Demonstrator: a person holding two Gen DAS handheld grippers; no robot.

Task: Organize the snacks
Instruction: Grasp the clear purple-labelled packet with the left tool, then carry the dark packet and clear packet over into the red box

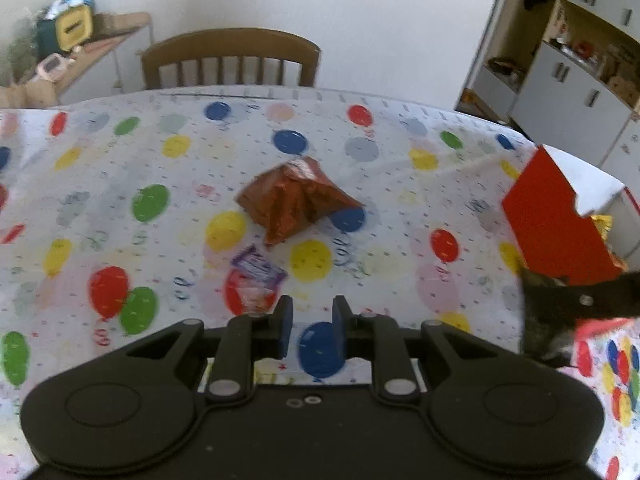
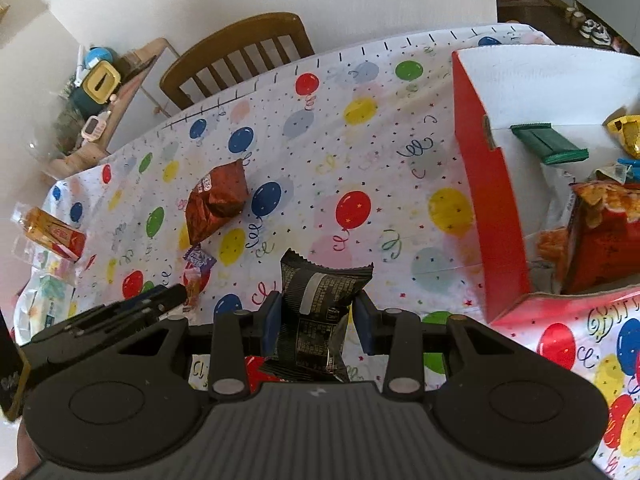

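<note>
My right gripper [image 2: 318, 320] is shut on a black snack packet [image 2: 316, 312] and holds it above the balloon tablecloth [image 2: 360, 140], left of the red box [image 2: 492, 200]. That packet and gripper show at the right edge of the left wrist view, as the black packet [image 1: 560, 304] in front of the red box [image 1: 552, 220]. My left gripper [image 1: 312, 328] has its jaws narrowly apart with nothing between them. Beyond it lie a small purple-pink candy packet [image 1: 256, 276] and a crumpled red-brown snack bag [image 1: 296, 196].
The red box holds a green bar [image 2: 548, 144], a gold packet [image 2: 628, 132] and a red chip bag [image 2: 608, 240]. An orange carton [image 2: 52, 232] and pale packets lie at the table's left end. A wooden chair [image 1: 232, 60] stands behind the far edge.
</note>
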